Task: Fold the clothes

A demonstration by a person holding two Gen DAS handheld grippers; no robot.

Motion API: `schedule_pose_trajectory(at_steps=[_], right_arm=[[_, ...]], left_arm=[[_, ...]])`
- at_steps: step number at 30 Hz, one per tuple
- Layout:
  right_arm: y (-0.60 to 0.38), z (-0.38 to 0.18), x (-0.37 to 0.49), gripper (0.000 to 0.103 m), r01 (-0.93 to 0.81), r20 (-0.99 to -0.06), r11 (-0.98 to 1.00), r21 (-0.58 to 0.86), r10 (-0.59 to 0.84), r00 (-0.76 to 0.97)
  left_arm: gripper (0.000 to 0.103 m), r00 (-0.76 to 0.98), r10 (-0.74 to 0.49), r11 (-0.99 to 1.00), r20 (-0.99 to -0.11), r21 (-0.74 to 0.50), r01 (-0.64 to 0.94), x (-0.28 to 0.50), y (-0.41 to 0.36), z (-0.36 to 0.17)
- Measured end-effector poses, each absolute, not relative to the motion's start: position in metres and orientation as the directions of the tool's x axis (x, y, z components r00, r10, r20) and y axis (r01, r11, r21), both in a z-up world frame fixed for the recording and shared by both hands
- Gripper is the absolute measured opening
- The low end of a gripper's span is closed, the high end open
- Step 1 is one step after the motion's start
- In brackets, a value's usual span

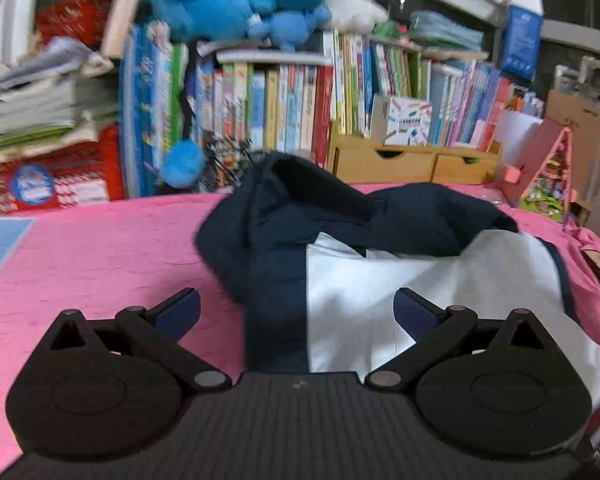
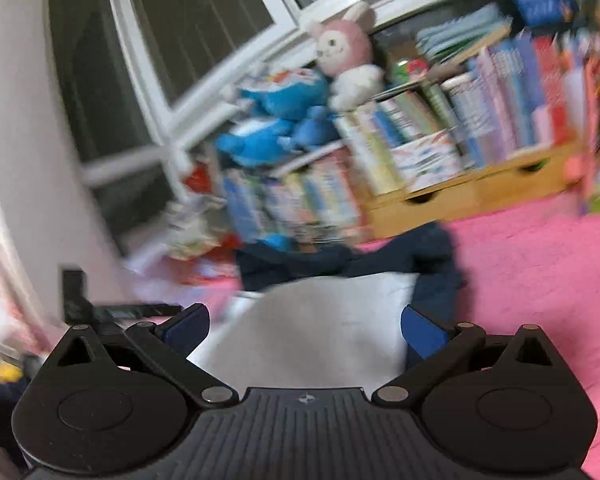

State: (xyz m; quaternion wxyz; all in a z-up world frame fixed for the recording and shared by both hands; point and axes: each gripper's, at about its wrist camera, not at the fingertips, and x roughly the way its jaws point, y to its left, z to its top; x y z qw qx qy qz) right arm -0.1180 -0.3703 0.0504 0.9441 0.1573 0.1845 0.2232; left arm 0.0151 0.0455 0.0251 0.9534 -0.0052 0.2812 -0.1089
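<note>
A navy and white hooded garment lies bunched on the pink bed cover, its navy hood raised at the far end and its white panel nearest me. My left gripper is open and empty, just above the garment's near edge. In the blurred right wrist view the same garment lies straight ahead on the pink cover. My right gripper is open and empty above its white part.
A packed bookshelf with blue and pink plush toys lines the far side of the bed. Wooden drawers and a pink toy house stand at the back right. A blue sheet lies at the left.
</note>
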Motion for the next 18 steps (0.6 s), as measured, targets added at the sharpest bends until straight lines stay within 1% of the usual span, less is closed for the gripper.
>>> schedule_pose_trajectory(at_steps=[2,4,6,8,9,11,13,15,18], right_arm=[[-0.348,0.048,-0.113,0.103,-0.308,-0.342,0.932,0.192,0.358,0.869],[-0.323,0.047,-0.098,0.103,-0.289,-0.358,0.956,0.056,0.290,0.888],[-0.299,0.046,-0.084,0.103,-0.267,-0.363,0.960,-0.079,0.222,0.905],[-0.280,0.045,-0.049,0.103,-0.253,-0.364,0.956,-0.146,0.186,0.913],[-0.271,0.045,-0.032,0.103,-0.246,-0.364,0.953,-0.178,0.169,0.916],[-0.252,0.045,0.003,0.103,-0.232,-0.361,0.942,-0.241,0.134,0.923],[-0.239,0.035,0.049,0.103,-0.211,-0.424,0.938,-0.275,0.079,0.902],[-0.227,0.018,0.094,0.103,-0.185,-0.526,0.941,-0.282,0.010,0.851],[-0.209,-0.005,0.139,0.103,-0.213,-0.646,0.948,-0.238,0.009,0.763]], left_arm=[[0.103,0.807,-0.203,0.978,-0.554,-0.081,0.191,0.033,0.036,0.011],[0.103,0.795,-0.191,0.981,-0.575,-0.081,0.177,0.044,0.029,-0.004],[0.103,0.759,-0.154,0.987,-0.632,-0.055,0.153,0.051,0.024,-0.021],[0.103,0.709,-0.100,0.991,-0.698,-0.005,0.134,0.052,0.020,-0.038],[0.103,0.698,-0.080,0.992,-0.712,0.013,0.126,0.049,0.022,-0.046],[0.103,0.740,-0.078,0.994,-0.668,0.005,0.110,0.034,0.028,-0.056],[0.103,0.743,-0.074,0.995,-0.666,0.004,0.103,0.032,0.029,-0.057],[0.103,0.748,-0.072,0.995,-0.660,0.005,0.100,0.032,0.031,-0.059],[0.103,0.755,-0.066,0.996,-0.652,0.005,0.092,0.032,0.033,-0.061]])
